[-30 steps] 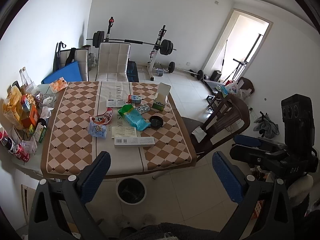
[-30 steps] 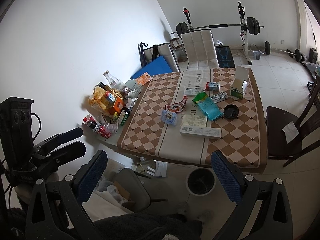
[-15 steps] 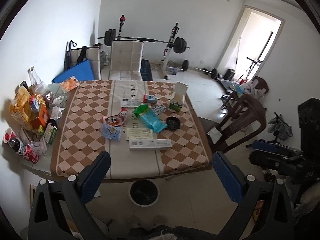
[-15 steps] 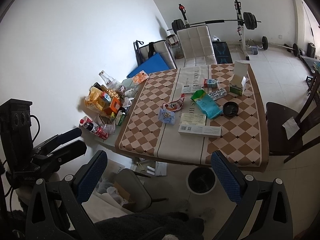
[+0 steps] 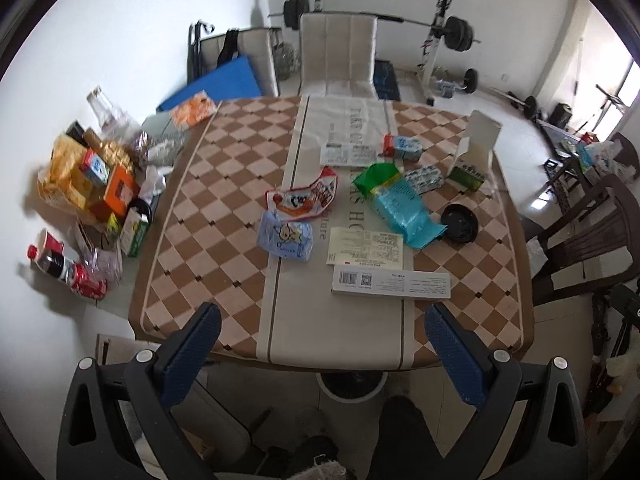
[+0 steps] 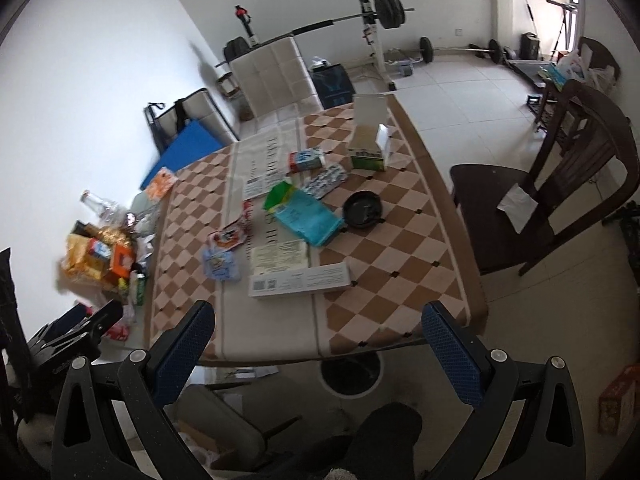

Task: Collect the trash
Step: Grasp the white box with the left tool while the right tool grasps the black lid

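Trash lies on a table with a checkered cloth [image 5: 208, 216] [image 6: 400, 248]: a long white box [image 5: 390, 280] [image 6: 298, 280], a blue-green bag [image 5: 402, 208] [image 6: 306, 216], a red and white wrapper [image 5: 304, 200], a light blue pouch [image 5: 286, 238] [image 6: 220, 264], a black lid [image 5: 460, 224] [image 6: 362, 208] and an open green carton [image 5: 474, 156] [image 6: 370, 140]. A bin [image 5: 352, 386] [image 6: 352, 374] stands on the floor under the near table edge. My left gripper [image 5: 320, 344] and right gripper [image 6: 318, 340] are both open and empty, held in front of the near table edge above the bin.
Snack bags, bottles and cans [image 5: 88, 192] are piled at the table's left side. A dark wooden chair [image 6: 552, 196] stands to the right. A white chair [image 5: 338, 52] and a barbell rack [image 5: 440, 28] are behind the table. The left gripper's body shows in the right wrist view [image 6: 68, 336].
Both grippers have moved closer to the table and turned toward it; the table now fills more of each view. Both jaws stay open.
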Motion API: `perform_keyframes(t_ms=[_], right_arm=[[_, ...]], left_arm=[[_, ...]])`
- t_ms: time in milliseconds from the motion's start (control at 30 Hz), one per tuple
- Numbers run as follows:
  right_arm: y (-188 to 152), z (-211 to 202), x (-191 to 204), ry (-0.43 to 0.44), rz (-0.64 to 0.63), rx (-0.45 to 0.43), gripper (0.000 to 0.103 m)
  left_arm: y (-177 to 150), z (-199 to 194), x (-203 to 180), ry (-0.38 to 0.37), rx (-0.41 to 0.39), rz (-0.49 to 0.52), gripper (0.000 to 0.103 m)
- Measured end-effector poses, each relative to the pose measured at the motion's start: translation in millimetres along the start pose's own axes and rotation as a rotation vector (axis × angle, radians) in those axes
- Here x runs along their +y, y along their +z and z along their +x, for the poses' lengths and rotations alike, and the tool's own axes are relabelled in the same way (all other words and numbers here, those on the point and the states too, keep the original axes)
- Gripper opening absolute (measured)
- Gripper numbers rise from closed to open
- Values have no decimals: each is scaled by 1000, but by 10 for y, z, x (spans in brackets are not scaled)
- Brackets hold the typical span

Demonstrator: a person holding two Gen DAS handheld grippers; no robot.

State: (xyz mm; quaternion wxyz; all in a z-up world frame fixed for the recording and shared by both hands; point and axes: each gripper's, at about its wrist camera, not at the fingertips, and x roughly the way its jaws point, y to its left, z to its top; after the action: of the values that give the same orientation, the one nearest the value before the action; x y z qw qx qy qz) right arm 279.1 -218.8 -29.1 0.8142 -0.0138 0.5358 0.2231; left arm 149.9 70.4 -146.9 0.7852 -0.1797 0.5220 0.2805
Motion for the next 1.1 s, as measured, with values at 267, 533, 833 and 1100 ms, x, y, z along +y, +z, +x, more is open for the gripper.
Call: perform_keyframes(t_ms=[267,533,833,1100], right_arm=[[905,1703,-686,-114,-45,148,103],[1403,3182,-901,-147,-174,352,103],[1445,4014,-575,-69,-309,451,103],[1295,4513,-87,-97,-481,477,103]], left_arm=[[30,1561,-257,53,352,-409,103],[-161,2604,-595,-57,585,-862,100],[-257,2555,-804,-15,541,-857,56],[-350,2123,-985,183,486,-525,50]])
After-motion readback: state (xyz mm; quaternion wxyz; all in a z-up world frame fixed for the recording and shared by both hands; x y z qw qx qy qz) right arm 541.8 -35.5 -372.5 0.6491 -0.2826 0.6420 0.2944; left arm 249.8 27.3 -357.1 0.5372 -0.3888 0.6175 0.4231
